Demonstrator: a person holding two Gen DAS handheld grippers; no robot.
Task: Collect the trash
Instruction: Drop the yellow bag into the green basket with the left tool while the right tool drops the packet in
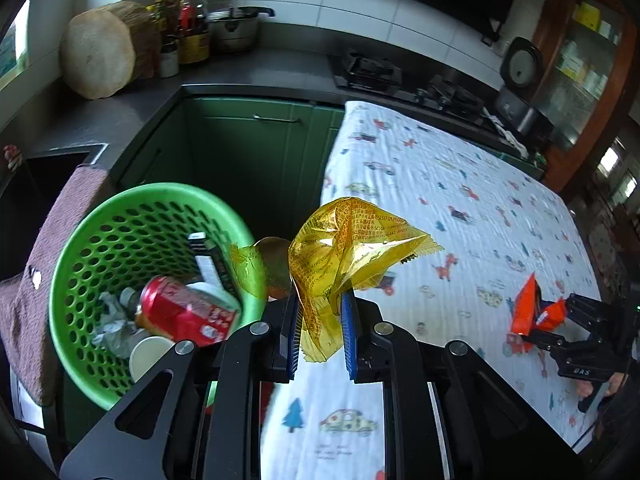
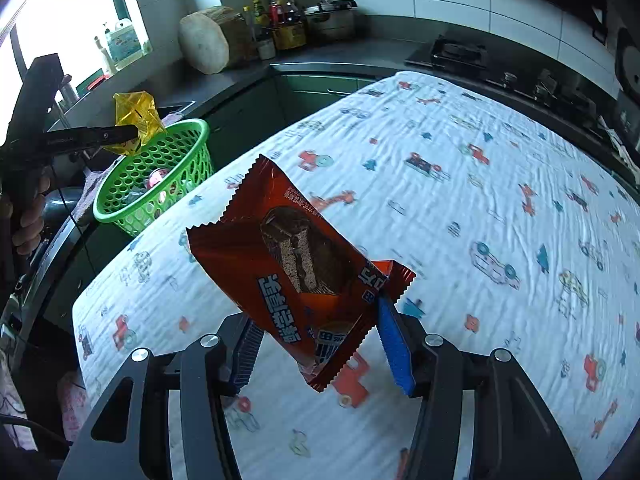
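My left gripper (image 1: 322, 320) is shut on a crumpled yellow see-through wrapper (image 1: 348, 248), held in the air beside the green perforated basket (image 1: 152, 190). In the basket lie a red can (image 1: 184, 312), a paper cup and other scraps. From the right wrist view, the left gripper (image 2: 132, 136) holds the yellow wrapper (image 2: 136, 116) just above the basket's (image 2: 160, 168) rim. My right gripper (image 2: 319, 312) grips an orange snack wrapper (image 2: 288, 256) across its width, tilted up over the table. In the left wrist view, the right gripper (image 1: 548, 328) and orange wrapper (image 1: 528, 308) are at the table's right side.
The table carries a white cloth (image 2: 480, 184) printed with cars. The basket rests on a brown towel (image 1: 52, 240) near a sink (image 1: 44, 168). Green cabinets (image 1: 248, 152), a wooden block (image 1: 100, 52), bottles (image 1: 192, 28), a pot and a stove (image 1: 372, 70) line the dark counter behind.
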